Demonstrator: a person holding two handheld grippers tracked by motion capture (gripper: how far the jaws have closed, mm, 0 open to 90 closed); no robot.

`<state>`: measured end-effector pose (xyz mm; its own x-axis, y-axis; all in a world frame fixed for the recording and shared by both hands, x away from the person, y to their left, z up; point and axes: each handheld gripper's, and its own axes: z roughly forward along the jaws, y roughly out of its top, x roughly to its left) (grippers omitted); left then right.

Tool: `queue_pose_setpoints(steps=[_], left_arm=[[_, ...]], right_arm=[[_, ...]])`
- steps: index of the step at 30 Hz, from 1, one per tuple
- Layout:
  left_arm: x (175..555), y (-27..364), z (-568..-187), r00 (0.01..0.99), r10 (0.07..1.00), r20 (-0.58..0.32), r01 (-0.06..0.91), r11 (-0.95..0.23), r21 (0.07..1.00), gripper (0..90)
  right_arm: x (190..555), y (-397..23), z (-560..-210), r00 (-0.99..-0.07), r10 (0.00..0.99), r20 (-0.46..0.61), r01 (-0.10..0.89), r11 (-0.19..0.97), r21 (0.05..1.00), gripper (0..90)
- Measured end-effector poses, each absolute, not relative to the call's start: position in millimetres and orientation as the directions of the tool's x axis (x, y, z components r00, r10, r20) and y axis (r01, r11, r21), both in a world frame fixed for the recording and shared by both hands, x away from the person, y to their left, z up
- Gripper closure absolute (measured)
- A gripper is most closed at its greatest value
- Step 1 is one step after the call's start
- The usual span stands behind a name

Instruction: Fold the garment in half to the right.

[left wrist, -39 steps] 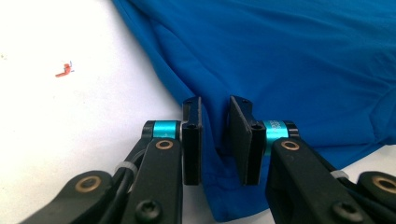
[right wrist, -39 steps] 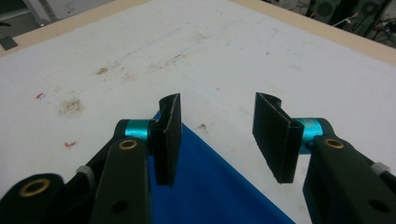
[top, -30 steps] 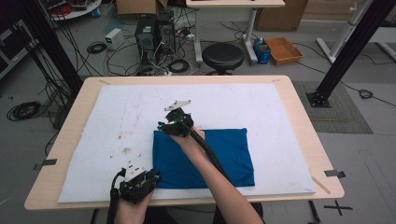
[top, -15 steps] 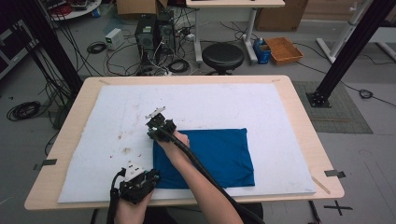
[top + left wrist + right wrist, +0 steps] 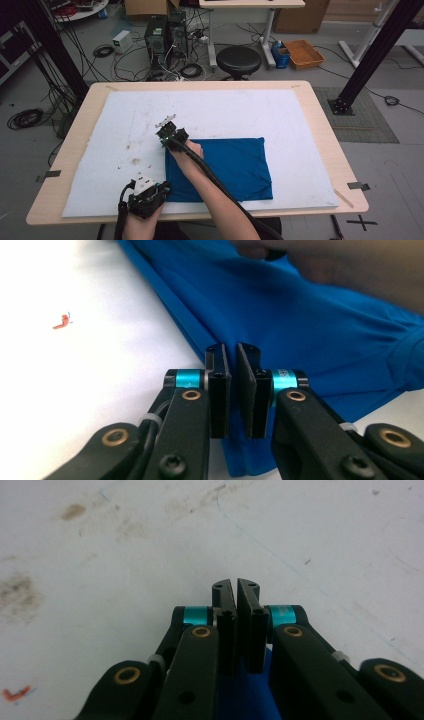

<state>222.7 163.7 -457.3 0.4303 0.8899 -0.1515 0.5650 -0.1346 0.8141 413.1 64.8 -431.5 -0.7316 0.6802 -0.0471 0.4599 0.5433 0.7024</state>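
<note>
Two claws pinch a blue cloth on the surface.

The cloth (image 5: 225, 167) is folded into a flat block & lies on a white mat (image 5: 125, 130) on the surface (image 5: 320, 125), near the front edge, a bit right of the middle. Left claw (image 5: 150, 192) sits at the cloth's near left corner. In the left gripper view its jaws just closed more & now pinch the cloth's edge (image 5: 300, 330) w/ blue fabric betw. them. Right claw (image 5: 169, 131) is at the far left corner, w/ the person's arm (image 5: 220, 200) lying across the cloth. In the right gripper view its jaws just closed too & are almost together, w/ blue cloth (image 5: 250, 695) seen low betw. them, tips over the mat. The mat has some brown spots (image 5: 134, 161) left of the cloth.
</note>
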Motion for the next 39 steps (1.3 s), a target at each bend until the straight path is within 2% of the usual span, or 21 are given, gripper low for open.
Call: queue_pose_setpoints(steps=[5,11,14,26,34,39], left_arm=[[222,165,-450,0.44,0.88,-0.18,0.553,-0.108,0.826,84.9],[218,162,-435,0.473,0.867,-0.158,0.51,-0.123,0.851,85.0],[215,154,-428,0.511,0.846,-0.156,0.489,-0.137,0.861,85.1],[226,100,-401,0.625,0.763,-0.167,0.431,-0.159,0.888,85.0],[236,67,-398,0.671,0.724,-0.16,0.402,-0.174,0.899,85.0],[245,36,-403,0.699,0.689,-0.191,0.416,-0.175,0.893,85.0]], right_arm=[[414,52,-417,-0.744,0.668,-0.008,0.451,0.511,0.732,87.2],[413,35,-403,-0.75,0.66,0.027,0.445,0.475,0.759,87.2],[413,15,-390,-0.777,0.623,0.086,0.442,0.444,0.779,87.1],[422,-59,-357,-0.787,0.595,0.165,0.454,0.377,0.807,86.9],[425,-102,-353,-0.774,0.609,0.173,0.449,0.335,0.828,86.6],[425,-136,-356,-0.759,0.628,0.17,0.457,0.33,0.826,86.2]])
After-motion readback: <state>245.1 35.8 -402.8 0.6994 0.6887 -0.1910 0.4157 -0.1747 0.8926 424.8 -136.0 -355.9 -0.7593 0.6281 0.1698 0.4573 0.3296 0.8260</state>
